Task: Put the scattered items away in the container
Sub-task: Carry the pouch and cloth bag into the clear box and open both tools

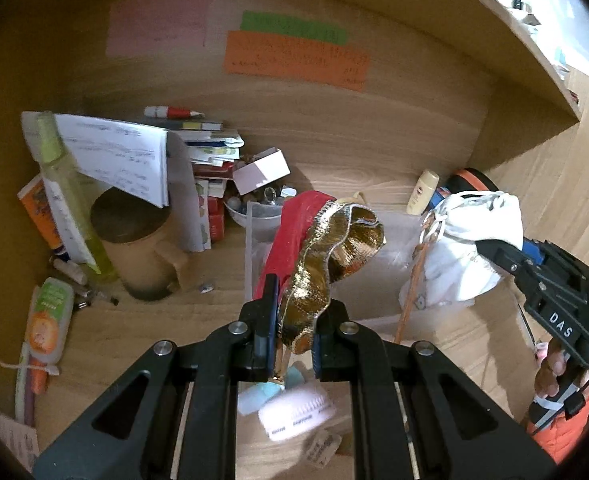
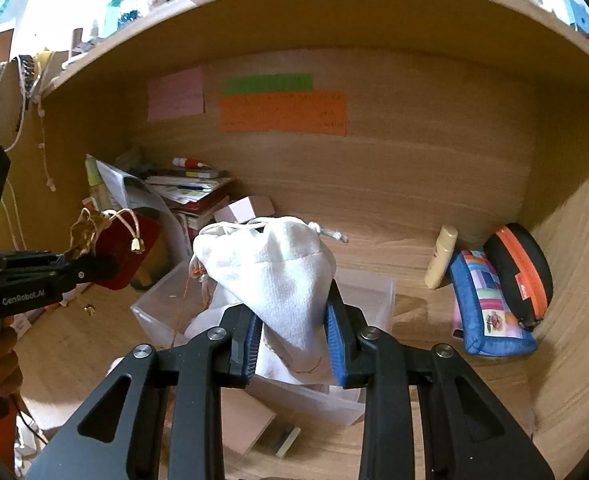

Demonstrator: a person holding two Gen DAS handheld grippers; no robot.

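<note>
Left tongs (image 1: 292,340) are clamped on a red & gold pouch (image 1: 314,256), held up over the near-left wall of the clear container (image 1: 378,300), which sits mid-table (image 1: 154,344). Right tongs (image 2: 294,350) are clamped on a white drawstring bag (image 2: 270,268), hanging above the container's right half.

Step in hand, I'd say: drop both soft bags into the bin. To do it well: bring each bag fully inside the walls before opening, lower till the fabric sags onto the floor, then part the tongs w/o dragging. The left pouch's gold frill and cord could snag on a finger, so open wide and lift straight up. Do one at a time, left first, since the two bags sit close and could tangle cords.

Views differ. Left-wrist view shows the clutter at far left: green spray bottle (image 1: 70,200), brown lidded jar (image 1: 134,236), orange tube (image 1: 48,316), papers, plus a pale round item just under the tongs. None of that low left stuff is clear from the right. Right-wrist view shows what the left barely catches: a cream bottle (image 2: 440,258), patchwork blue pouch (image 2: 486,304) and black-orange case (image 2: 520,272) against the right wall, plus the container's open interior w/ white tissue-like stuff already in it.
</note>
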